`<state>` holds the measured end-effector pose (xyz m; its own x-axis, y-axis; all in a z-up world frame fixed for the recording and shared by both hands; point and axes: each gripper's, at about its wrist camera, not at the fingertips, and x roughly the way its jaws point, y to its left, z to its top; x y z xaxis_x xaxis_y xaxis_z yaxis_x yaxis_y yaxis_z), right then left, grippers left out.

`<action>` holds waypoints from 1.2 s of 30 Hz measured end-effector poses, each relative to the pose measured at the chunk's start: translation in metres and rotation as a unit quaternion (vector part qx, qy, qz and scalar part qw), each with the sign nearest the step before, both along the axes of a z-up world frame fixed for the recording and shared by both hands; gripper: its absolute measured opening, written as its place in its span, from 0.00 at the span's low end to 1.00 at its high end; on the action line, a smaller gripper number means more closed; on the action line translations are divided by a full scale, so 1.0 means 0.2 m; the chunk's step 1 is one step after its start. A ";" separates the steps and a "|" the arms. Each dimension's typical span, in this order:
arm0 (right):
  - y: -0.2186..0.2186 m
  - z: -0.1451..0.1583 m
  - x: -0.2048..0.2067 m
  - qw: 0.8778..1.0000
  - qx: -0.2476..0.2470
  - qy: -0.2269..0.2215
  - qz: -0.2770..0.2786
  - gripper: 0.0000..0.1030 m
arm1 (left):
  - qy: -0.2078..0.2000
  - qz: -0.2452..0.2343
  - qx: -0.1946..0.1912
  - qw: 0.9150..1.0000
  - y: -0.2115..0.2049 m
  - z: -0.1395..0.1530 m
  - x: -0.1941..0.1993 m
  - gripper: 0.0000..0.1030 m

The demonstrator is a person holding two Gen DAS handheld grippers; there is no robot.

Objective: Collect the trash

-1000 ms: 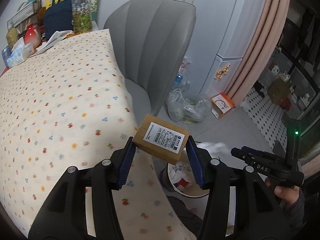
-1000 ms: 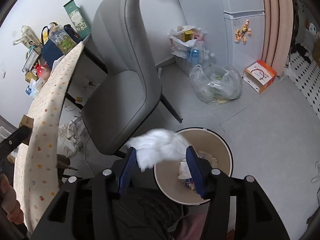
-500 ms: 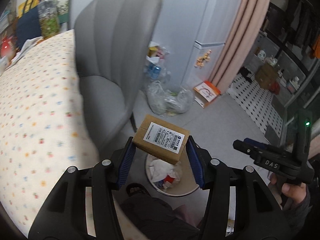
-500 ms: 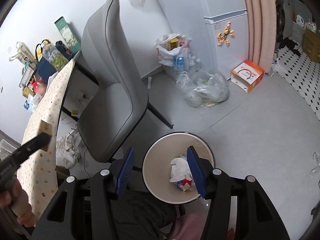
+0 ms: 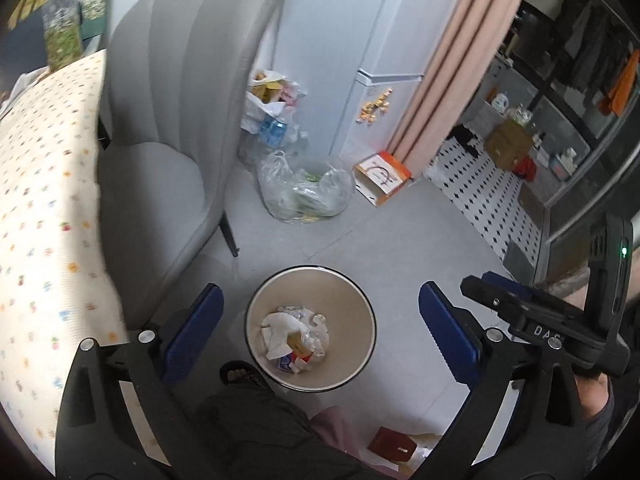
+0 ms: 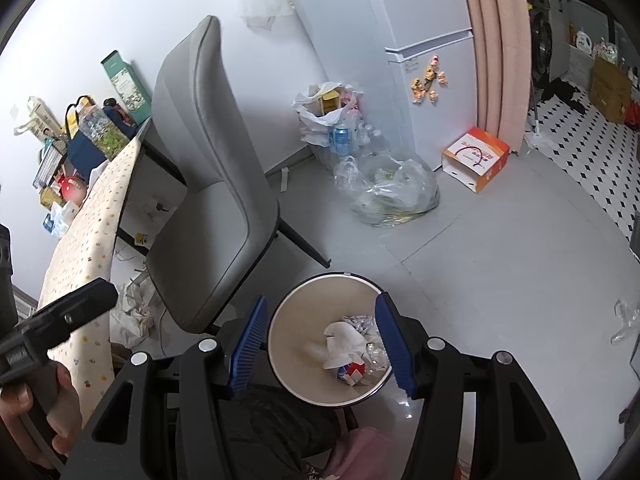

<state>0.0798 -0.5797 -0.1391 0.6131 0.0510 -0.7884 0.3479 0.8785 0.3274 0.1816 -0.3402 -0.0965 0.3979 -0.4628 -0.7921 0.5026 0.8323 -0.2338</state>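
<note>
Item: round waste bin point(image 5: 370, 320) on the grey floor, right of the grey chair point(image 5: 176, 128), trash inside.

We log crumpled white paper point(image 5: 278, 330), clear plastic and a small brown box point(image 5: 295, 339) at its bottom. Our left gripper point(image 5: 320, 328) has just been opening, jaws now wide and empty above the bin; our right gripper point(image 6: 320, 344) stands half open, holding nothing. Farther off, a clear bag point(image 5: 306, 188) holds greenish scraps we cannot identify. The box is partly buried.
</note>
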 end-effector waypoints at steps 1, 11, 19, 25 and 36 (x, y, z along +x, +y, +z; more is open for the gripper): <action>0.02 0.01 0.01 1.000 0.000 -0.001 0.004 0.54 | -0.002 0.008 -0.001 1.000 0.04 0.01 0.00 0.94; 0.24 0.15 0.05 0.999 -0.020 -0.027 0.040 0.78 | -0.030 0.070 -0.013 0.997 0.39 0.15 -0.01 0.94; 0.43 0.32 0.04 0.996 -0.040 -0.051 0.068 0.92 | -0.054 0.101 -0.030 0.993 0.63 0.26 -0.08 0.94; 0.56 0.43 0.03 0.993 -0.053 -0.063 0.086 0.92 | -0.078 0.114 -0.041 0.990 0.77 0.35 -0.14 0.94; 0.85 0.59 0.00 0.982 -0.106 -0.072 0.140 0.92 | -0.120 0.159 -0.040 0.979 1.01 0.48 -0.25 0.94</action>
